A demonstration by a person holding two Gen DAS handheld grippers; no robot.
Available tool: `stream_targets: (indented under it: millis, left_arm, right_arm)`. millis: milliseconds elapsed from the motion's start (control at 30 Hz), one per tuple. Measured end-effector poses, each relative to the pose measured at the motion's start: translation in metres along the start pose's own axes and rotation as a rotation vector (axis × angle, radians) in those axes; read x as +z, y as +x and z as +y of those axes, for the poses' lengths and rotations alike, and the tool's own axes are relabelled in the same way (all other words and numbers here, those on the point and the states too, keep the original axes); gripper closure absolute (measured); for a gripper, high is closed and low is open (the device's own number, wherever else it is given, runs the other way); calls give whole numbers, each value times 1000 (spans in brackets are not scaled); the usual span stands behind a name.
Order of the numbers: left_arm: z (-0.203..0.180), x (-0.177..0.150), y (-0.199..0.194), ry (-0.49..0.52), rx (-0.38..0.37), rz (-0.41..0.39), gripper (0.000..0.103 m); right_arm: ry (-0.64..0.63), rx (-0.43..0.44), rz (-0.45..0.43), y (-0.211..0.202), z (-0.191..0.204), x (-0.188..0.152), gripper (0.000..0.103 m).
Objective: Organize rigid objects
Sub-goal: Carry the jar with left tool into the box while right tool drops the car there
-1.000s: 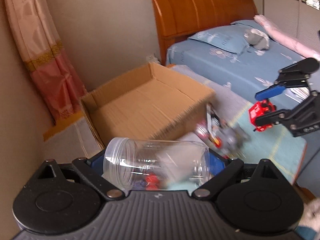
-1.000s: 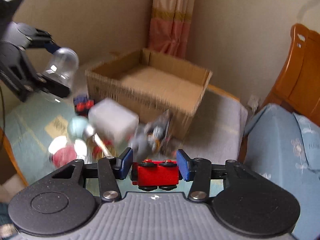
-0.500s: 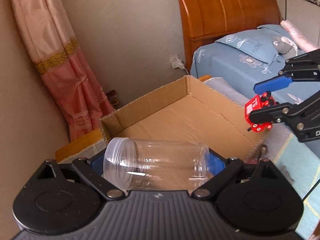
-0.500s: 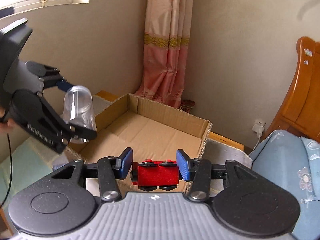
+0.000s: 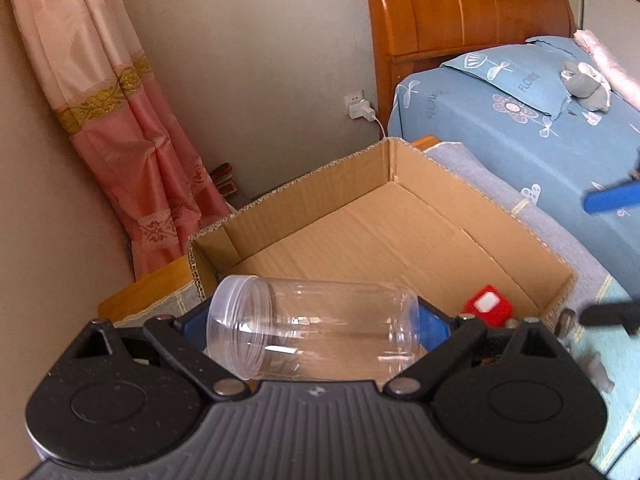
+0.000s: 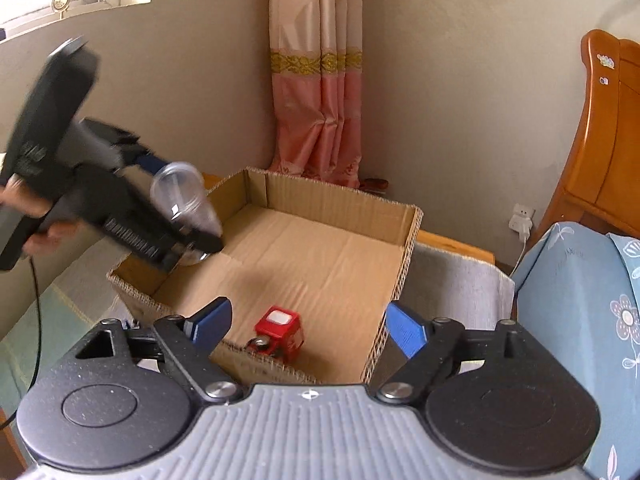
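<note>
My left gripper point(image 5: 310, 322) is shut on a clear plastic jar point(image 5: 320, 334), held sideways with its open mouth to the left, above the near edge of an open cardboard box point(image 5: 312, 196). In the right wrist view the same jar point(image 6: 182, 196) and left gripper point(image 6: 180, 206) hang over the box's left wall. My right gripper point(image 6: 308, 320) is over the box's near wall point(image 6: 332, 200); its jaws are opening and nothing sits between them. A red toy car point(image 6: 278, 330) lies on the box floor below it, also seen as the red toy car point(image 5: 488, 306).
A bed with a blue flowered sheet point(image 5: 520, 132) and wooden headboard point(image 5: 460, 4) stands right of the box. A pink curtain point(image 5: 120, 128) hangs in the corner. A charger sits in the wall socket point(image 5: 360, 109). A hand point(image 6: 36, 236) holds the left tool.
The right gripper opened and let go of the red toy car, which now lies in the box. Both grippers moved from the toy pile to above the box.
</note>
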State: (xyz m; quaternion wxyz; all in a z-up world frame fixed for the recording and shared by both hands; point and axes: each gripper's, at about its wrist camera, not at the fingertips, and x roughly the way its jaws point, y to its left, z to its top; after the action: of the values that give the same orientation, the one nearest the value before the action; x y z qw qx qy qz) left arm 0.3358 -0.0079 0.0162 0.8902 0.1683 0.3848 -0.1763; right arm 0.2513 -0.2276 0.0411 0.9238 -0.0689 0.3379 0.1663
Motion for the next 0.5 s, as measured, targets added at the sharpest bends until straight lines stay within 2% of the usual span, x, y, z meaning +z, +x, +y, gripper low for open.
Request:
stream_targets:
  millis: [267,500]
  left_arm:
    - [9,8,1,-89,-2,-14,4]
    - [5,3,-20,-89,27,-38,4]
  right_arm:
    - [-4,-2,-15,-17,4,-8,6]
    - [10,-9,-26,-26,9,-15,0]
